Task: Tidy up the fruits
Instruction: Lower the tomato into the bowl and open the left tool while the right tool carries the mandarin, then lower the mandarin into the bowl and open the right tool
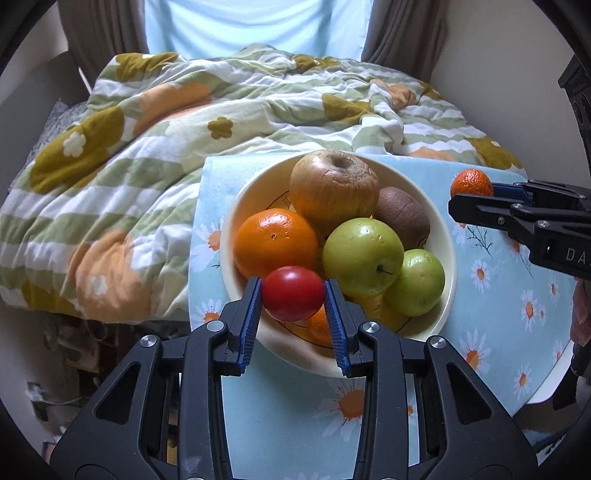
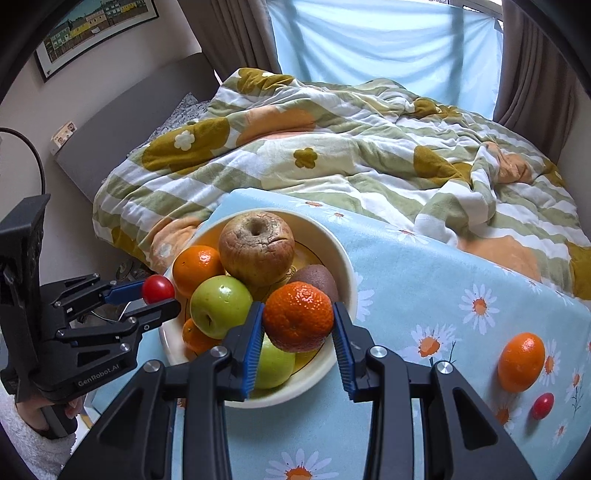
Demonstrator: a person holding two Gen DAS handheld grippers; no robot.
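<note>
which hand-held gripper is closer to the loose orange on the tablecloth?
Right. The right hand-held gripper, holding a mandarin, is beside the bowl, nearer the loose orange. The left hand-held gripper sits beyond the bowl's far side.

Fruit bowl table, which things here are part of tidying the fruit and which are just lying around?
Part of the job:
- tomato in left gripper
- mandarin in right gripper
- bowl of fruit
- loose orange on the cloth
- small tomato on the cloth

Just lying about:
- duvet
- picture
- curtains
</note>
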